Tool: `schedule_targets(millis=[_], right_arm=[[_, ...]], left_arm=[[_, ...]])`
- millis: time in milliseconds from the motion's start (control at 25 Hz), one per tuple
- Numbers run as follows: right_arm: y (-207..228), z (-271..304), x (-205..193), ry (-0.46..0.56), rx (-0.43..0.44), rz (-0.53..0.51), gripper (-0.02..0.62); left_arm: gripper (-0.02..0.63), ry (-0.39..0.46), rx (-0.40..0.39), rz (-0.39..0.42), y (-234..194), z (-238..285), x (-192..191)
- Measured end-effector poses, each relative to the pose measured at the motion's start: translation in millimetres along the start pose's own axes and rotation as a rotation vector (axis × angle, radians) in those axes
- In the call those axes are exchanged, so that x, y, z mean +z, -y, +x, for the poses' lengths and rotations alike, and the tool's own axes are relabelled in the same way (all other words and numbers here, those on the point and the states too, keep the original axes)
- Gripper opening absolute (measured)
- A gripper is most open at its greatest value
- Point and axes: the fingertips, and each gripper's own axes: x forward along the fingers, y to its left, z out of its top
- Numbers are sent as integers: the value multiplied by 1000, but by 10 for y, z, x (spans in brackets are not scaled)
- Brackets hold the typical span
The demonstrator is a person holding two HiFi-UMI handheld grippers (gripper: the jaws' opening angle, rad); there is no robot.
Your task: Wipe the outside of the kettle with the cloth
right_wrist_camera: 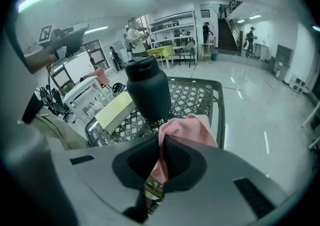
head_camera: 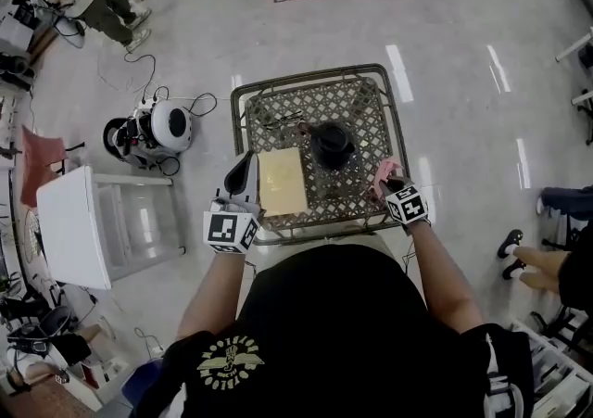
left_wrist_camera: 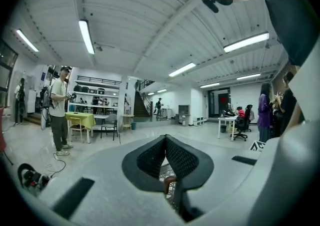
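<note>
kettle [head_camera: 331, 143]: dark, upright, mid-right on the table, just right of the yellow slab. Nothing holds it.
table [head_camera: 371, 96]: metal lattice top with a raised rim, directly in front of the person.
yellow slab [head_camera: 282, 181]: flat on the near-left part of the lattice, beside the kettle.
left gripper [head_camera: 246, 166]: over the near-left table edge, well apart from the kettle. Jaws together, nothing between them.
right gripper [head_camera: 394, 186]: near-right of the kettle, tilted down. Jaws clamped on the cloth.
cloth [head_camera: 383, 175]: pink, pinched at one fold, the rest bunched loose above the jaws. Close to the kettle's near-right side and looks clear of it.
risk 1: kettle is unbraced, so a sideways wipe could slide or tip it on the lattice, likely toward the slab.
risk 2: the grip is on a narrow fold, so drag against the kettle wall could pull the cloth out.
risk 3: loose cloth could snag in the lattice holes.
hard to see: can't make out a handle or spout. Cloth-to-kettle contact is unclear in the right gripper view. Torso [head_camera: 334, 314] hides the table's near edge.
</note>
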Motion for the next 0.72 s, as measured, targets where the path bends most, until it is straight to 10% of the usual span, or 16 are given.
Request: schedule_targets(millis=[720], right_arm=[[155, -239, 202, 53, 61, -87, 126]], left_arm=[[9, 39, 14, -13, 504, 254, 259]])
